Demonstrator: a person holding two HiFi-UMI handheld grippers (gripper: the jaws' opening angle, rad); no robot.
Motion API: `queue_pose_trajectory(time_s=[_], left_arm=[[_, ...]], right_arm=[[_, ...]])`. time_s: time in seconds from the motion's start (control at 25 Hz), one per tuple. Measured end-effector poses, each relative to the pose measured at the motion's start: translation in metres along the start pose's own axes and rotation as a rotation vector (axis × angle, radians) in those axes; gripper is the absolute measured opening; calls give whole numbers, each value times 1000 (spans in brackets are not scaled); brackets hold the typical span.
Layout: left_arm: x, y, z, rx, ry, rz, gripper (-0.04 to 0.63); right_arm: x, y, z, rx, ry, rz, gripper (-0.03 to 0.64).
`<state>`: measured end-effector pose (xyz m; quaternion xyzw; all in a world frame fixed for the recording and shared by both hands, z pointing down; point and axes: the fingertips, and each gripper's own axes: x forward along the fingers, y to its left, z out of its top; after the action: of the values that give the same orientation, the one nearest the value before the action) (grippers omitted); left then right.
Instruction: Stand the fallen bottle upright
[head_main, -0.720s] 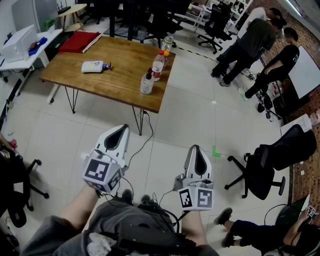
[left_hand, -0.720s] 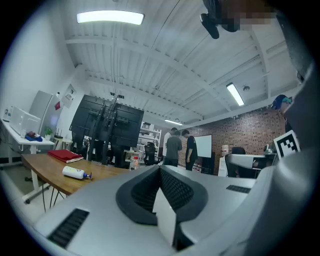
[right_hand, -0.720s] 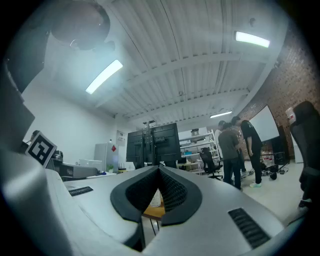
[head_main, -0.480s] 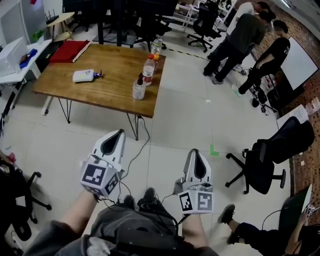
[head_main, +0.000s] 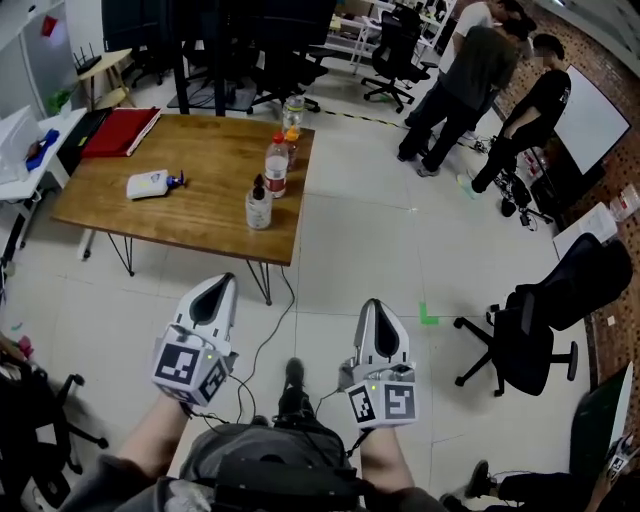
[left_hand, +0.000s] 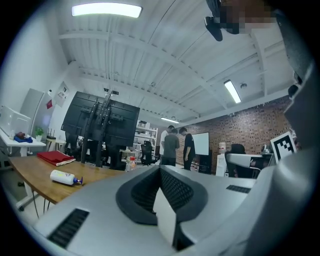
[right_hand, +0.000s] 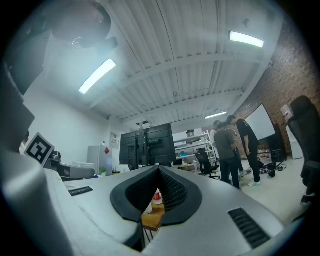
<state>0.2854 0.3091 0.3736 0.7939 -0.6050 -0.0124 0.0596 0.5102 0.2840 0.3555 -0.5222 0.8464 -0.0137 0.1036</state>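
Pressing together at their tips, the jaws of the left gripper (head_main: 216, 288) are closed and hold nothing; the left gripper view shows only the dark ribbed pads meeting at the front of the left gripper (left_hand: 160, 170). The jaws of the right gripper (head_main: 371, 310) are likewise closed and empty. In the right gripper view, the oval gap behind the joined tips of the right gripper (right_hand: 159, 170) frames a corner of the table and two upright bottles far ahead, not anything gripped.

Both grippers are held side by side, apart from each other, over pale floor tiles. A cable (head_main: 268, 335) runs across the floor between them.

The wooden table (head_main: 200, 220) stands well ahead of both pairs of jaws, nearer the left pair. The fallen bottle (head_main: 150, 184) lies on its side on the tabletop, ahead and to the left of the left jaws, well apart from them. It is white with a blue nozzle, also visible low at the left of the left gripper view (left_hand: 63, 176).

Three bottles stand upright ahead between the two pairs of jaws:
- a pump bottle (head_main: 259, 207) near the table's front edge;
- a red-capped bottle (head_main: 276, 166) just behind it;
- a third bottle (head_main: 293, 113) at the far corner.

A red folder (head_main: 120, 132) lies at the table's far left. An office chair (head_main: 535, 320) stands to the right of the right jaws. Several people (head_main: 470, 70) stand far ahead on the right.
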Motion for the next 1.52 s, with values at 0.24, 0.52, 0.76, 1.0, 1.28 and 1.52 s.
queue_pose_trajectory(time_s=[0.24, 0.52, 0.76, 1.0, 1.28, 1.52], left_arm=[[82, -2, 11, 1, -1, 4, 17], [169, -15, 25, 8, 2, 15, 17], [228, -23, 30, 11, -3, 38, 17], [280, -38, 28, 16, -13, 32, 17], [305, -38, 37, 25, -25, 53, 17], [321, -34, 36, 21, -23, 68, 17]], right_arm=[[70, -57, 5, 27, -14, 3, 8], [132, -131, 9, 61, -18, 0, 8], [171, -182, 7, 81, -22, 10, 8], [204, -227, 1, 81, -7, 20, 8], [232, -241, -3, 88, -2, 54, 8], [238, -251, -16, 103, 20, 48, 8]])
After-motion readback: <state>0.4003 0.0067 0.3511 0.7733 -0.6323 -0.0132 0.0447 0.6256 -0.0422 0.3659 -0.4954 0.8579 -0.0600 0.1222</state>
